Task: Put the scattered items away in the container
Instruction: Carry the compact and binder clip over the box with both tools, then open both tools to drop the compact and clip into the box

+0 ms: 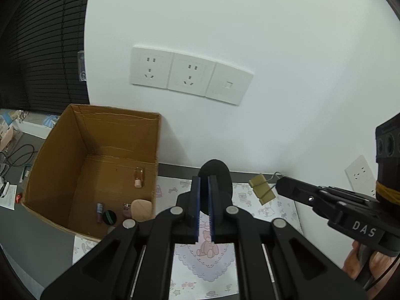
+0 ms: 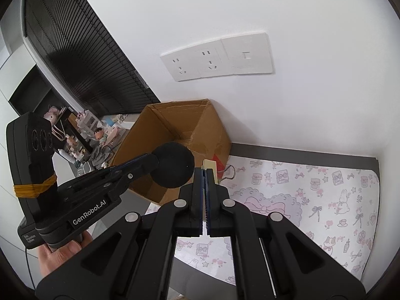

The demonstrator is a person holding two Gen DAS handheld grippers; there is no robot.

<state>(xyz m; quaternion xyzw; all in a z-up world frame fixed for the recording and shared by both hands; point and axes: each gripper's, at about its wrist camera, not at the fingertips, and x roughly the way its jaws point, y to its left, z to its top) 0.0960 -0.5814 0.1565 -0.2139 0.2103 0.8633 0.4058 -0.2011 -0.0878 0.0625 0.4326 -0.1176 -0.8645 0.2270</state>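
Left wrist view
Left gripper (image 1: 205,182): I have it pitched down over the patterned mat (image 1: 200,270), its pads clamped on a black round sponge (image 1: 220,175) that bulges past the fingertips.
Right gripper (image 1: 278,187): it comes in from the right edge, tip just beside the olive binder clip (image 1: 262,188); from here I see it pinching the clip's wire handle, and the clip hangs above the mat's far edge.
Hand (image 1: 360,262): part of it shows at the lower right, wrapped around the right gripper's grip.
Cardboard box (image 1: 62,150): open-topped, at the mat's left edge against the wall; on its floor lie a small pink-capped bottle (image 1: 138,177), a beige puff (image 1: 141,210), a dark round tin (image 1: 109,217) and a slim tube (image 1: 99,212).

Right wrist view
Right gripper (image 2: 205,172): pitched down, fingers closed on the binder clip (image 2: 210,166), whose pale olive body stands just past the tips with its wire loop (image 2: 228,172) sticking out to the right.
Left gripper (image 2: 152,162): it reaches in from the left, gripping the black sponge (image 2: 173,165), which sits in front of the cardboard box (image 2: 215,135).
Hand (image 2: 60,252): under the left gripper's handle at the lower left.
Box position: in the back left corner of the mat (image 2: 312,200), touching the wall.
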